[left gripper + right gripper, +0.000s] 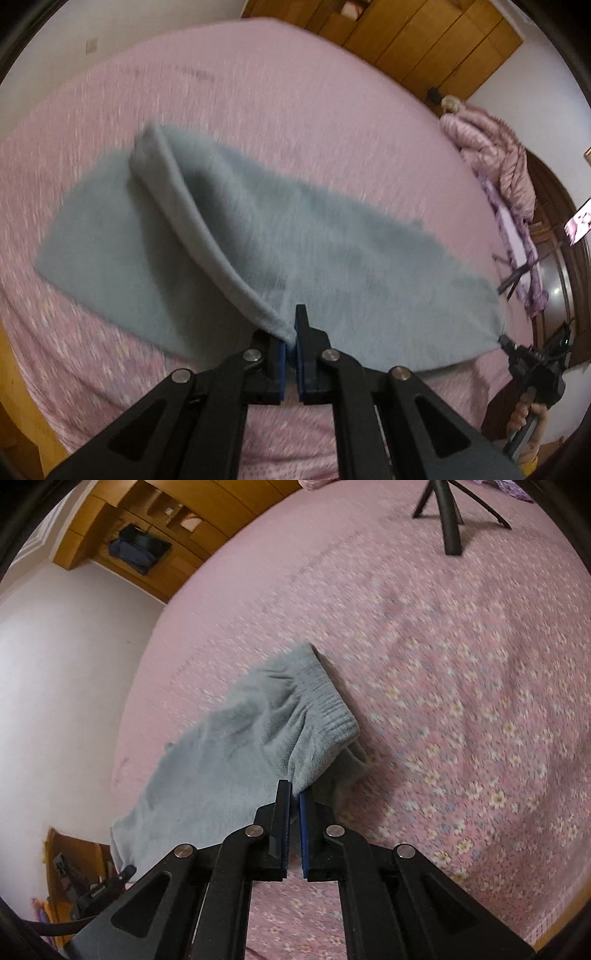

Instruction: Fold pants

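The grey-blue fleece pants (229, 229) lie across a pink flowered bed (258, 92). My left gripper (291, 332) is shut on the hem end of the pants and holds it lifted above the rest of the cloth. My right gripper (294, 801) is shut on the pants (221, 760) just below the ribbed waistband (325, 705), which is lifted off the bed (461, 664). The right gripper also shows at the far right of the left wrist view (506, 341), at the cloth's other corner.
A black tripod (450, 513) stands on the bed at the far side. A pink quilted jacket (491, 147) lies at the bed's right edge. Wooden wardrobes (424, 33) stand behind the bed. A white wall (66, 664) runs along the bed's left side.
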`<state>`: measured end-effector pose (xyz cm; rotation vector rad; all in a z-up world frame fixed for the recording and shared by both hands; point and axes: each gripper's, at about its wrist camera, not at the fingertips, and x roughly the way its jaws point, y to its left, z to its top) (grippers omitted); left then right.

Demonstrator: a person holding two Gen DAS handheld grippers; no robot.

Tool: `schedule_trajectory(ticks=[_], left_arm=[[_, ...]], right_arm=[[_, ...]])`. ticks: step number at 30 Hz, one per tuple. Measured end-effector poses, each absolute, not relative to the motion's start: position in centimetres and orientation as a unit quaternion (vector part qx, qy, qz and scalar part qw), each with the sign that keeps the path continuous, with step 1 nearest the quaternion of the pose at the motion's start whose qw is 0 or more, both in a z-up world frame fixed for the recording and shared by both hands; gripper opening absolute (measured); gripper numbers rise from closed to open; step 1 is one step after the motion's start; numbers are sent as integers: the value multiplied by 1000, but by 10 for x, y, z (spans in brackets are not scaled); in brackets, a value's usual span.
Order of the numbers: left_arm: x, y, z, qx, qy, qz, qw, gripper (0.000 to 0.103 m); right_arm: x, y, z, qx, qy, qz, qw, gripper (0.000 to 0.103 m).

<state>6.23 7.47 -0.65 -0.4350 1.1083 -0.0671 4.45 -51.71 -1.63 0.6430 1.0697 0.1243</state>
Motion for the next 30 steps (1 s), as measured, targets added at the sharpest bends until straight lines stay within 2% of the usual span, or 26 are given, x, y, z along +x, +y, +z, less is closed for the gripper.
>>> schedule_trajectory(ticks=[9,11,14,23,30], left_arm=[[47,71,-20,-197,539,-36,819,4],[49,71,-27,-194,547,-35,814,4],[54,69,-41,-182,563,-31,805,4],[53,70,-47,-186,564,-32,804,4],[52,73,-46,-190,558,-39,807,4]], right_arm=[[47,-506,-28,234,524,33,818,6],[51,-503,-43,219,546,16,808,11],[47,-506,-52,243,555,12,796,14],[3,-482,-17,279,530,71,798,15],[3,-435,-46,323,565,121,750,15]])
